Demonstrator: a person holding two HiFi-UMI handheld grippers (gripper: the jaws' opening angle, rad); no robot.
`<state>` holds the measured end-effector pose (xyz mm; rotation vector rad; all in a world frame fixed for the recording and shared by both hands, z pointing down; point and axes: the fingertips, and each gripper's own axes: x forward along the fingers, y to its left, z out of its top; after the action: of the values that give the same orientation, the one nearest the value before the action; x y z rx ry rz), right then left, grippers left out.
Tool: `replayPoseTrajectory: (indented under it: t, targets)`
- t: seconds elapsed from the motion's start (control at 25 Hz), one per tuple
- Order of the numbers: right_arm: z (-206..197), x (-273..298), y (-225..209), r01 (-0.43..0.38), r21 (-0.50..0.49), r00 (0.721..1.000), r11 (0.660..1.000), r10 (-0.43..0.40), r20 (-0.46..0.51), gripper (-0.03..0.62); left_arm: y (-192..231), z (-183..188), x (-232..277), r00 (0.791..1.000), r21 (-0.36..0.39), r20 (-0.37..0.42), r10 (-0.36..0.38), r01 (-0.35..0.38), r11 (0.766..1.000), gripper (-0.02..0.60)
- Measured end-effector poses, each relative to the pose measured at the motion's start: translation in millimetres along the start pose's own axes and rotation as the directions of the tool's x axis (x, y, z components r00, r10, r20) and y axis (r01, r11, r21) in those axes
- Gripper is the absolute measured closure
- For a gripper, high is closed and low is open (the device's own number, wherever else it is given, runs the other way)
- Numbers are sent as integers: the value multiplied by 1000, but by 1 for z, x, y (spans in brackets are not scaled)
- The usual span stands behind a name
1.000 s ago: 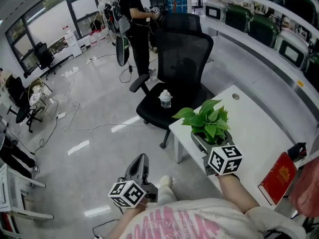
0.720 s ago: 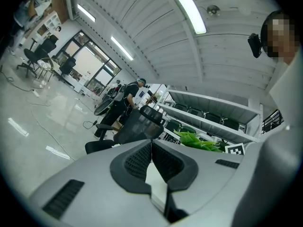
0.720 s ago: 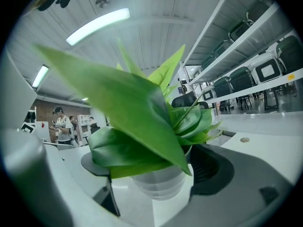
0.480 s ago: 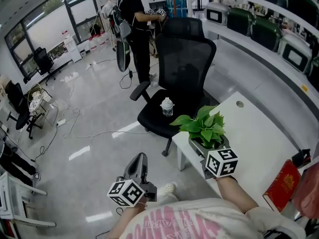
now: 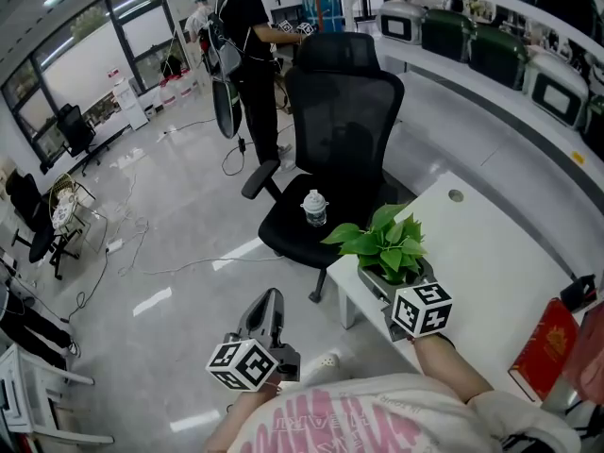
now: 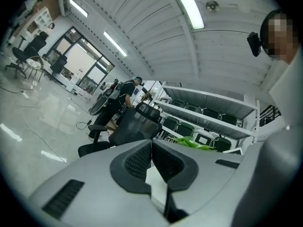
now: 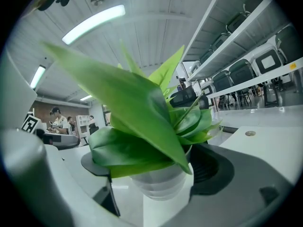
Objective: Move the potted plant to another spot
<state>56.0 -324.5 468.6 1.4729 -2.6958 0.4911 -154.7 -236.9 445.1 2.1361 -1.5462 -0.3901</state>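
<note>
Counts: one potted plant (image 5: 387, 242) with broad, glossy green leaves in a pale round pot (image 7: 161, 182). One white rectangular table (image 5: 491, 243). One black mesh-backed office chair (image 5: 330, 140). One small clear water bottle (image 5: 314, 208) standing upright on the chair seat. One red book (image 5: 547, 347) lying flat near the table's right edge. Two grippers, each with one cube of black-and-white square markers (image 5: 422, 310) (image 5: 243, 364). One person in black (image 5: 247, 45) stands behind the chair, further back.

Right gripper (image 5: 396, 279): I read the jaws as spread wide and clamped on the pot, one dark ribbed pad on either side of it. In the right gripper view (image 7: 158, 183) the right-hand pad meets the pot wall. The left-hand pad is mostly covered by a drooping leaf. The plant sits upright in the grip, over the table's near corner beside the chair. I cannot tell whether the pot's base touches the tabletop.

Left gripper (image 5: 267, 308): the jaws are pressed together with nothing between them. In the left gripper view (image 6: 151, 155) the two ribbed pads meet along one line. It is off the table, out over the shiny grey floor (image 5: 170, 253) and well apart from the plant.

Textures: the pot wall shows stepped rings and a faint sheen. The tabletop is smooth and matte, with one round hole (image 5: 457, 195) near its far end. Both gripper bodies are smooth grey shells.
</note>
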Motion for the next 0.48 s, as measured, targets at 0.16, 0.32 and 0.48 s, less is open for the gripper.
replayPoseTrajectory:
  t: [0.16, 0.32, 0.48]
  targets:
    - [-13, 7, -5, 17, 3, 1000, 1000, -17, -15, 95, 12, -7, 0, 1000, -1, -10, 12, -12, 1000, 557]
    - [-27, 14, -10, 31, -1, 999, 1000, -31, -35, 95, 27, -10, -1, 999, -12, -3, 33, -33, 999, 557]
    - [-41, 22, -14, 37, -5, 998, 999, -37, -55, 95, 37, -18, -1, 999, -18, -2, 38, -38, 999, 557]
